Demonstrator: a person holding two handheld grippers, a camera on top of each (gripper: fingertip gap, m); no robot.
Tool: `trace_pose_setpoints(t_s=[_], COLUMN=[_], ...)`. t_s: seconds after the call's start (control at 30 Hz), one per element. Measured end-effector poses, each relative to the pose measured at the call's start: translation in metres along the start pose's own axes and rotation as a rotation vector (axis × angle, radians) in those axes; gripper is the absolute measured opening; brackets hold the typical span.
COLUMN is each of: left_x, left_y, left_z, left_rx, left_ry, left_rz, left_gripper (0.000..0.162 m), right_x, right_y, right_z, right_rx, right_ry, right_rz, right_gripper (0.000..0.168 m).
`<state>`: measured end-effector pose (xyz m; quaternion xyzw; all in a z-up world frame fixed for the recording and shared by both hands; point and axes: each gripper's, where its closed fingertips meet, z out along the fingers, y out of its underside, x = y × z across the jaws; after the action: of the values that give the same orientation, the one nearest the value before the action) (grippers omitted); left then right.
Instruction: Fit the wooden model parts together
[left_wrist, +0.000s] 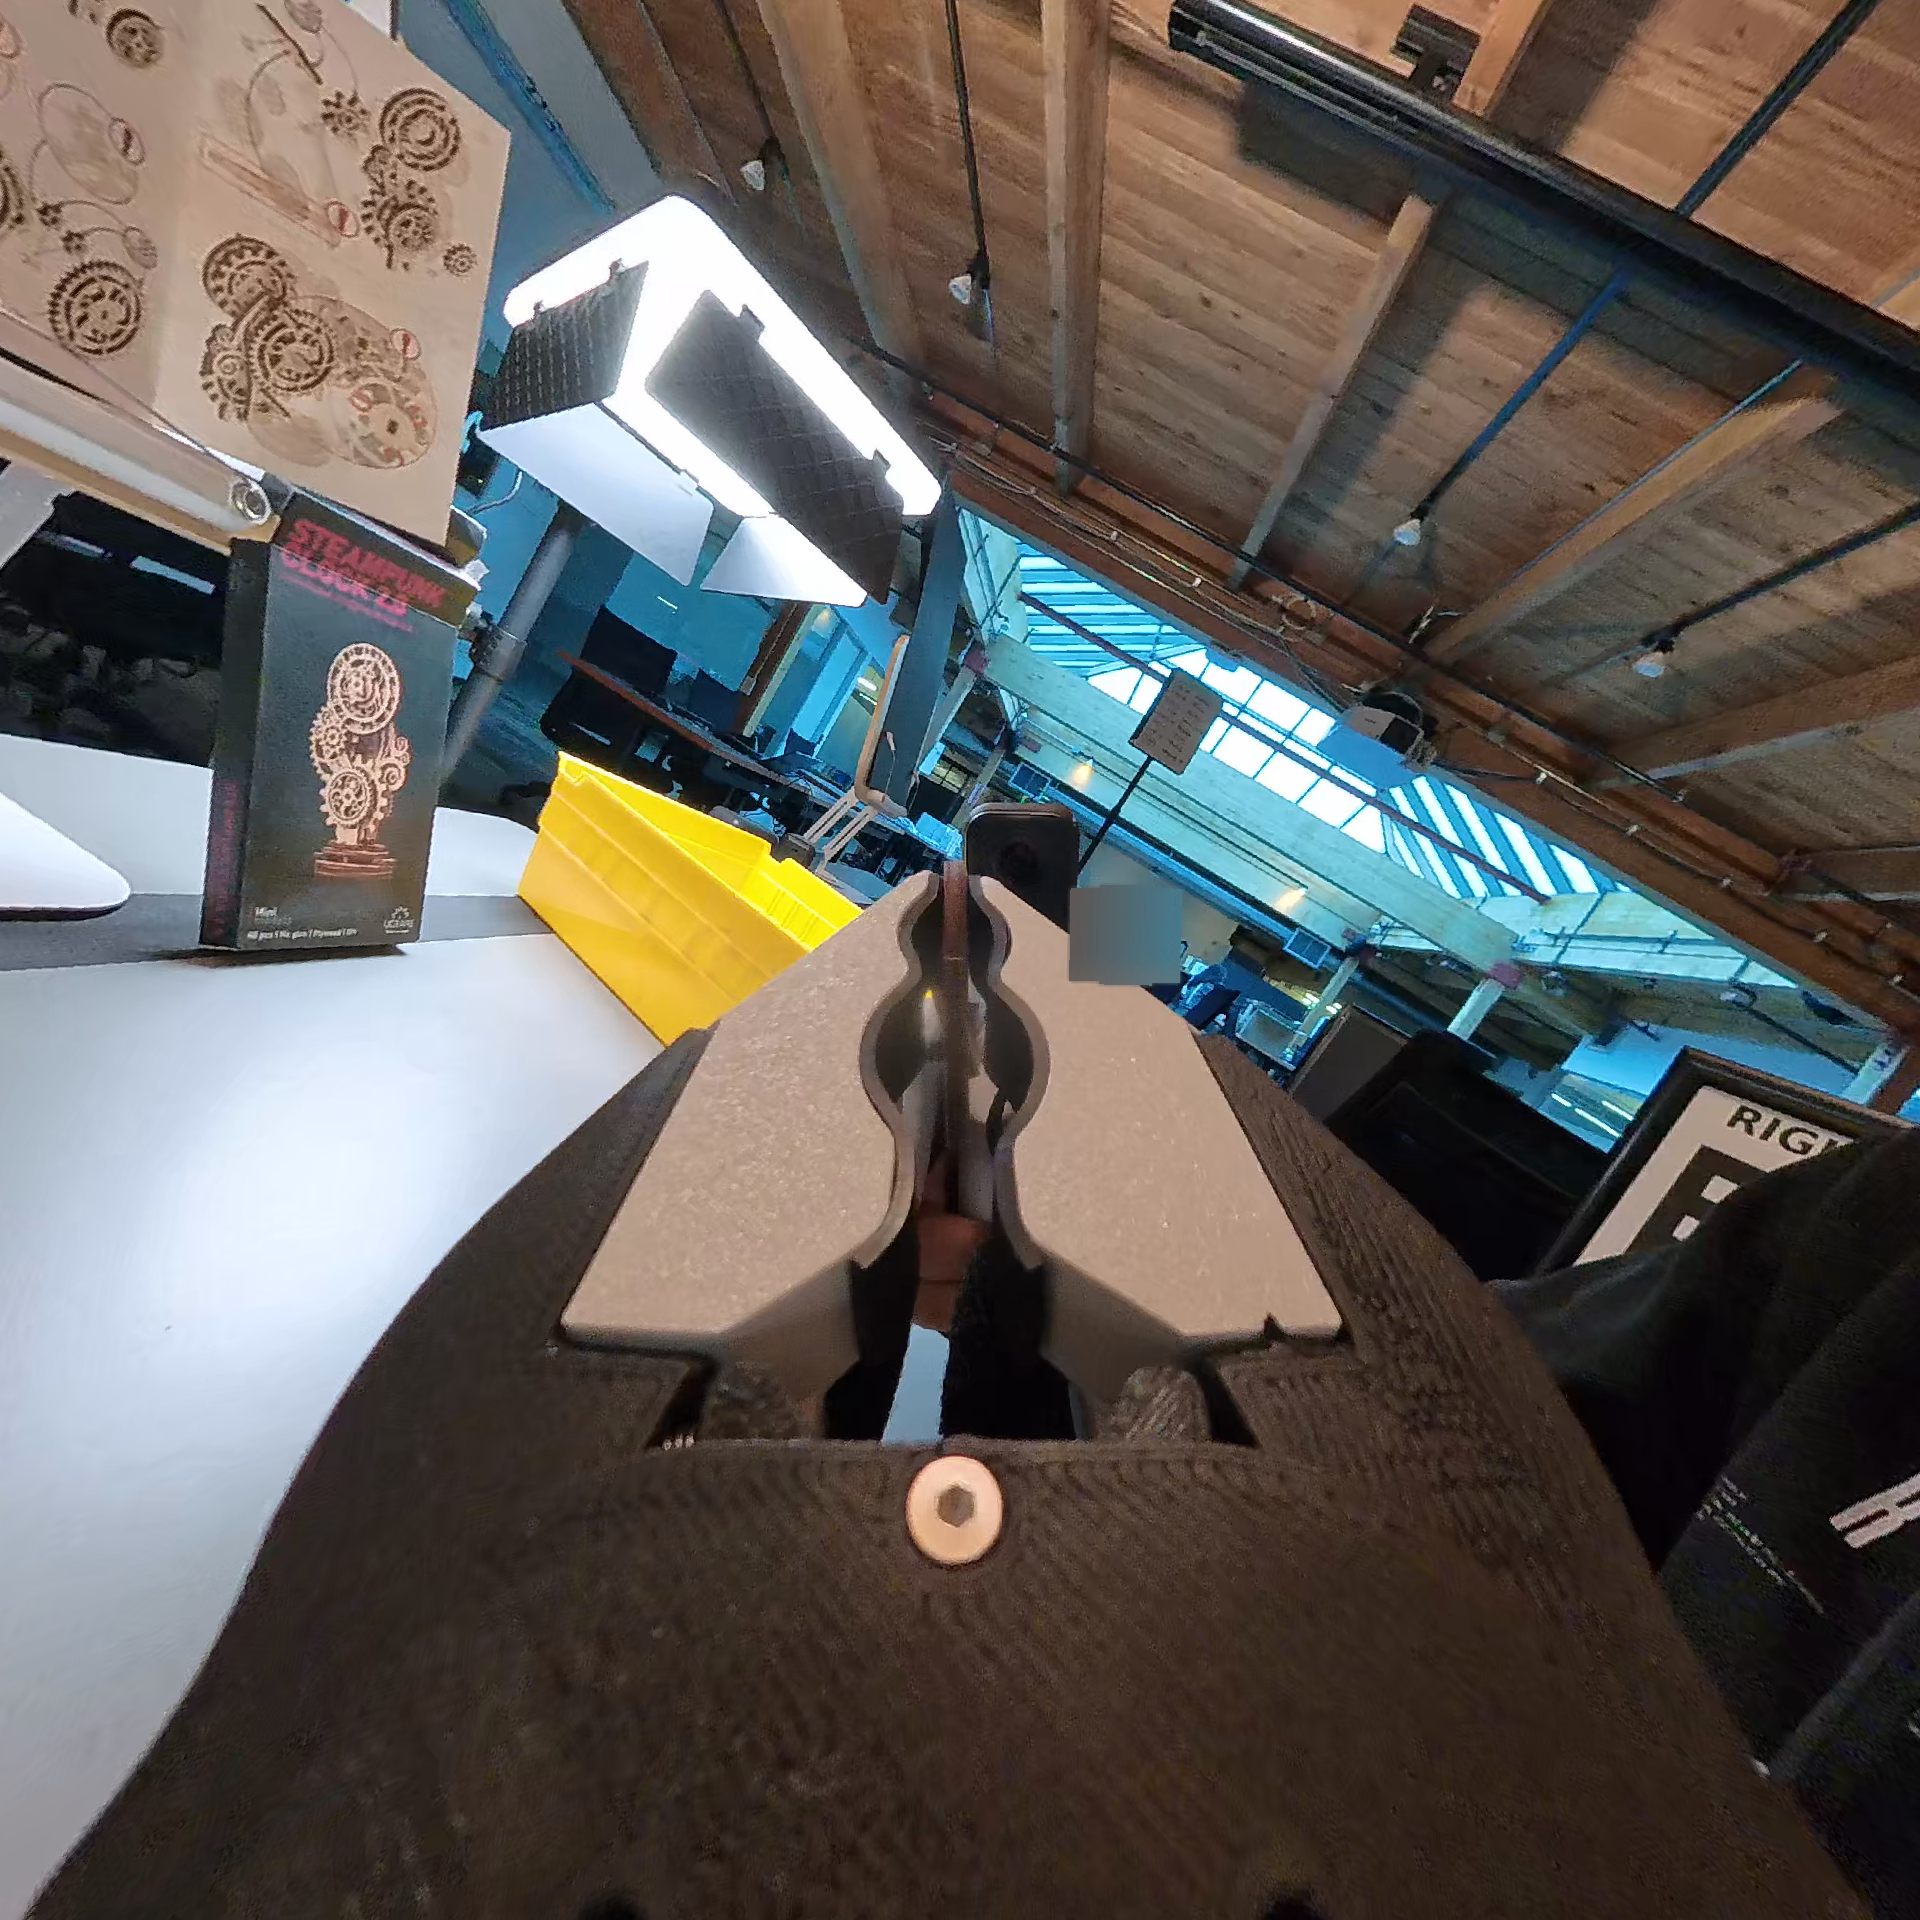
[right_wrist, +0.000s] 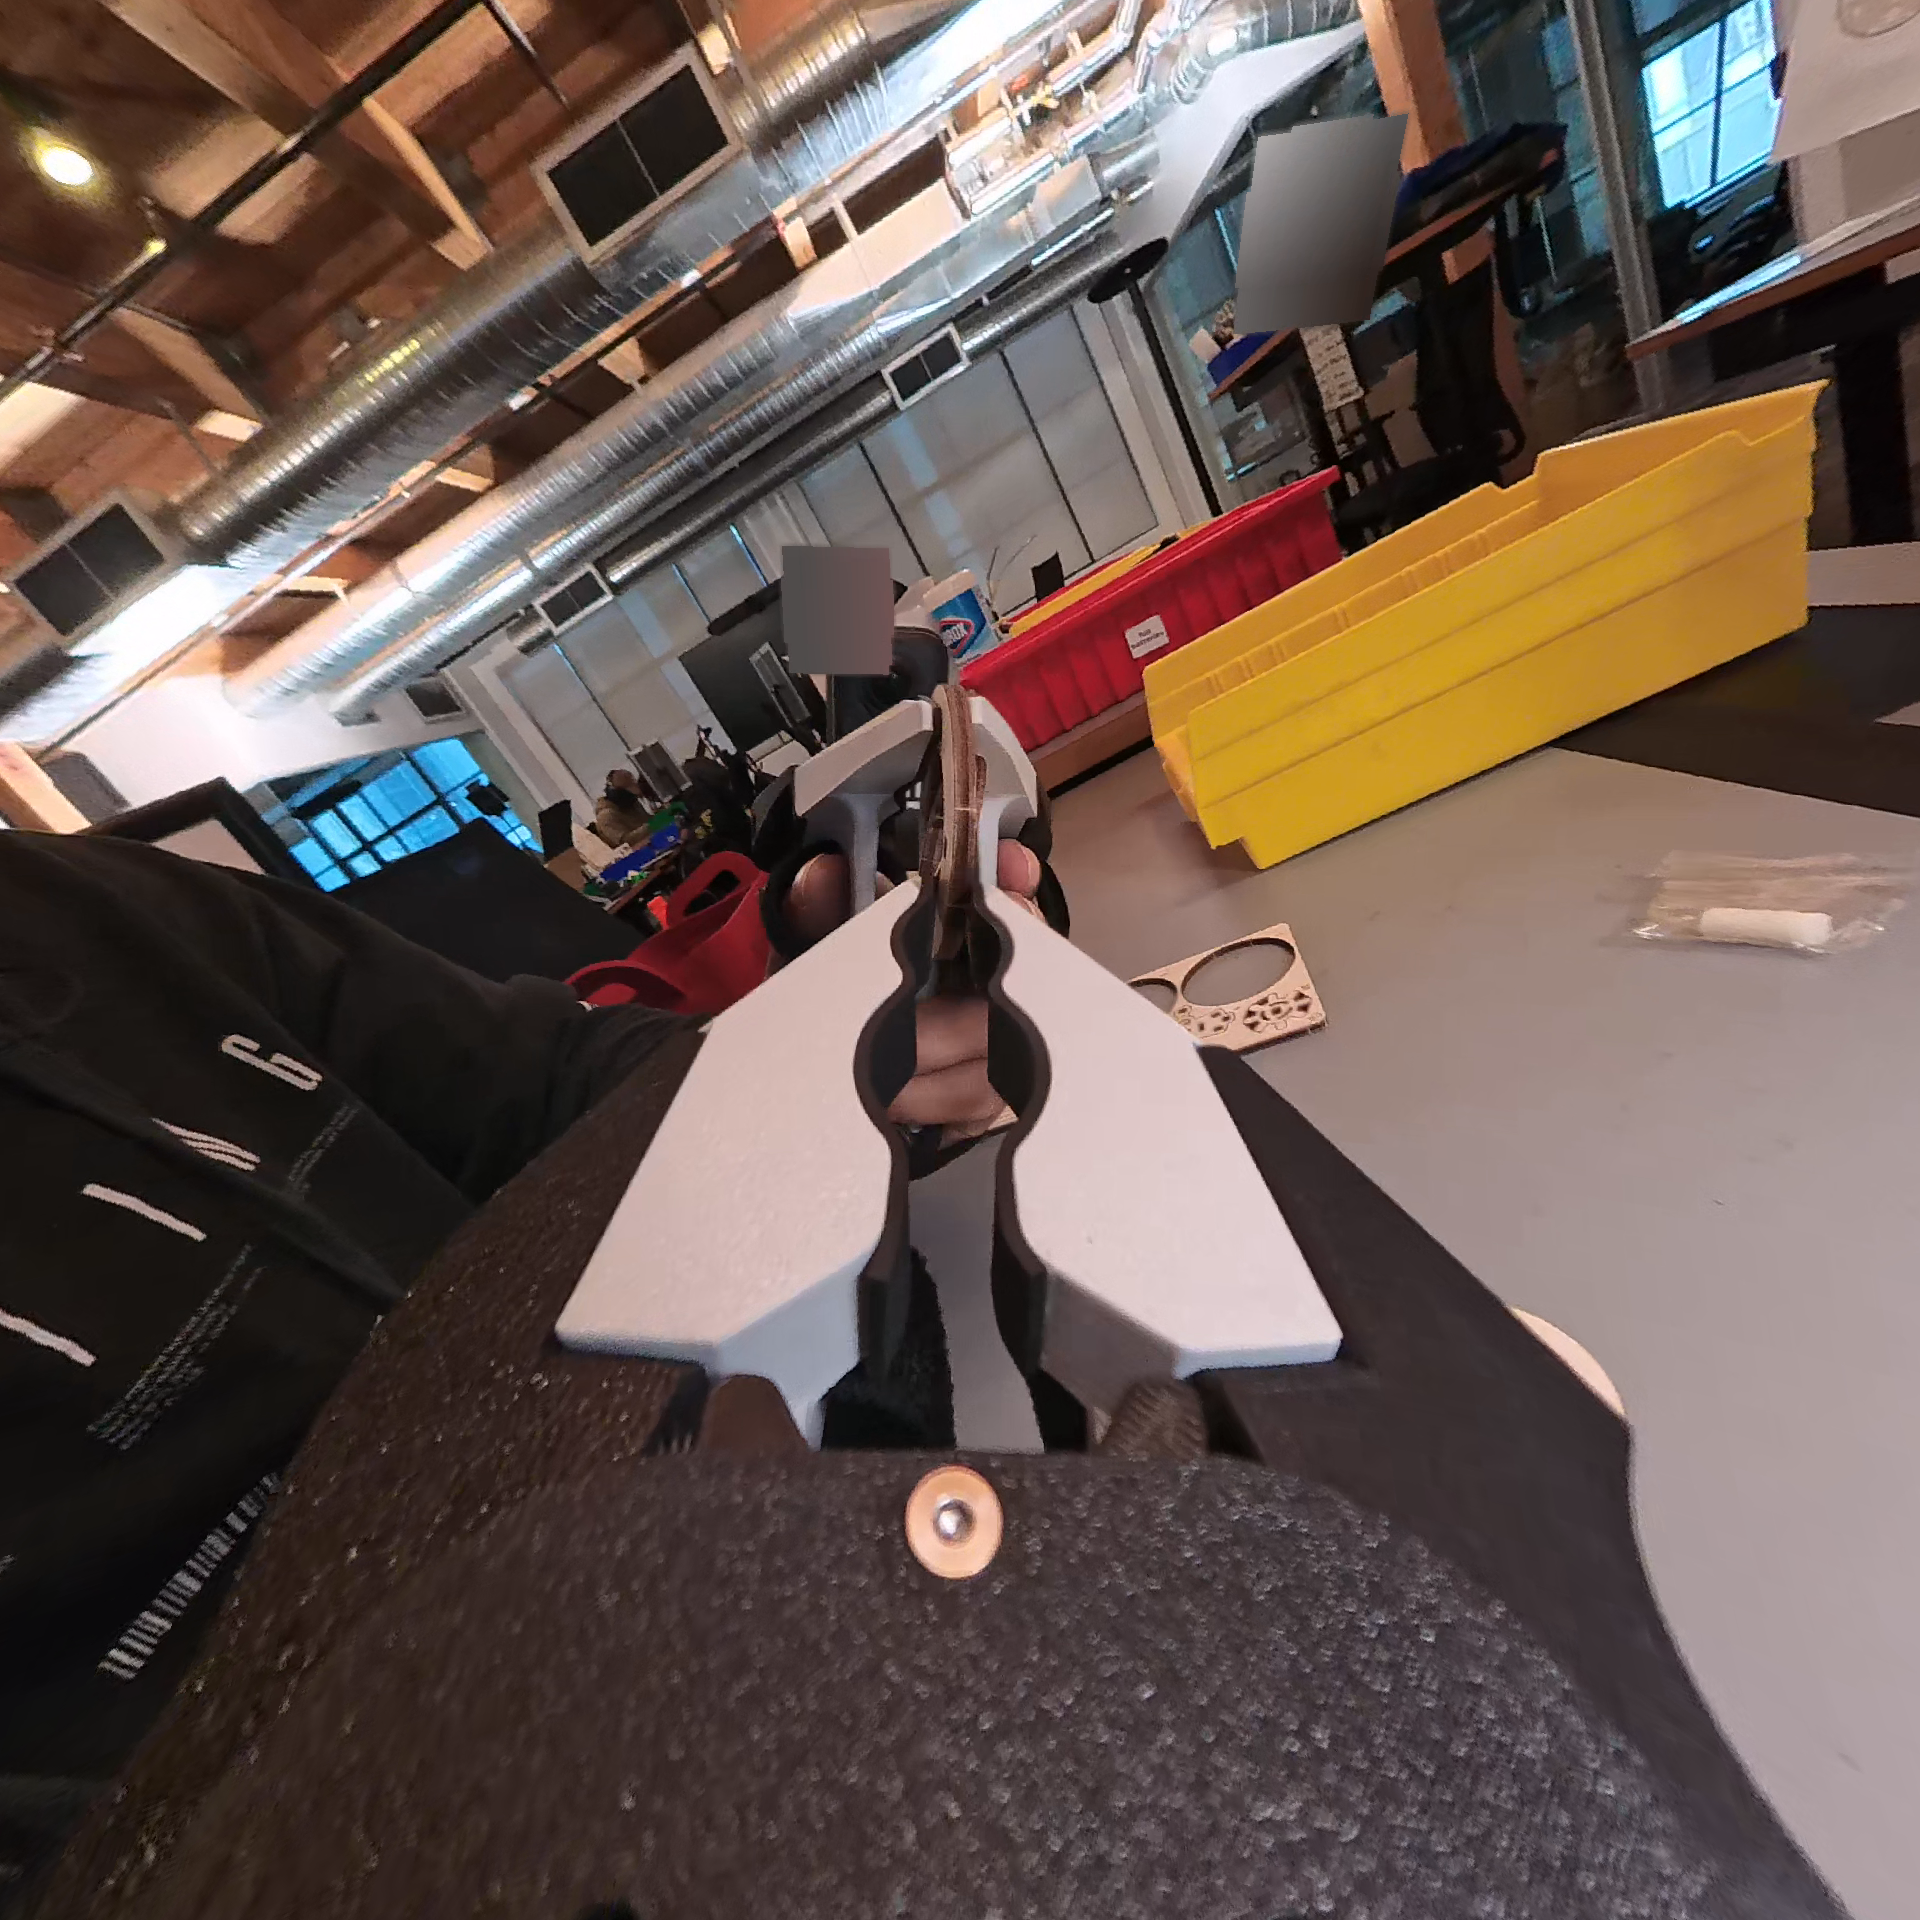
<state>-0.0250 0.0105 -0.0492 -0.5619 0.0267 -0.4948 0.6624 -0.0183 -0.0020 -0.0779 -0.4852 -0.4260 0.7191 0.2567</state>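
In the left wrist view my left gripper is shut on a thin brown wooden part, seen edge-on between the tips. In the right wrist view my right gripper is shut on the near edge of a round, layered wooden part. The left gripper faces it from the far side and clamps the same part's far edge. Both grippers hold the wood above the table, tip to tip. A hand shows behind the right fingers. I cannot tell whether the wood is one piece or two pressed together.
A punched-out wooden sheet and a clear plastic bag lie on the grey table. Yellow bins and a red bin stand behind. The dark model box stands at the left under an engraved gear sheet. A lamp panel hangs above. Both grippers' tips are close together, under 4 cm apart.
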Motion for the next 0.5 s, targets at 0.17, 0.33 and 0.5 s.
trace_pose_setpoints(t_s=[0.17, 0.33, 0.5], left_x=[0.002, 0.008, 0.007], left_y=[0.001, 0.007, 0.011], left_z=[0.0, 0.003, 0.003], left_rx=[-0.011, -0.046, -0.086], left_ry=[0.017, 0.038, 0.043], left_rz=[0.012, 0.048, 0.06], left_gripper=[0.002, 0.002, 0.004], right_x=[-0.006, -0.007, -0.006], right_y=[0.003, 0.008, 0.009], right_z=[0.001, 0.006, 0.005], right_rx=[-0.015, -0.032, -0.05], right_ry=[-0.047, -0.043, -0.019], right_rz=[0.019, 0.012, -0.027], right_gripper=[0.008, 0.004, 0.002])
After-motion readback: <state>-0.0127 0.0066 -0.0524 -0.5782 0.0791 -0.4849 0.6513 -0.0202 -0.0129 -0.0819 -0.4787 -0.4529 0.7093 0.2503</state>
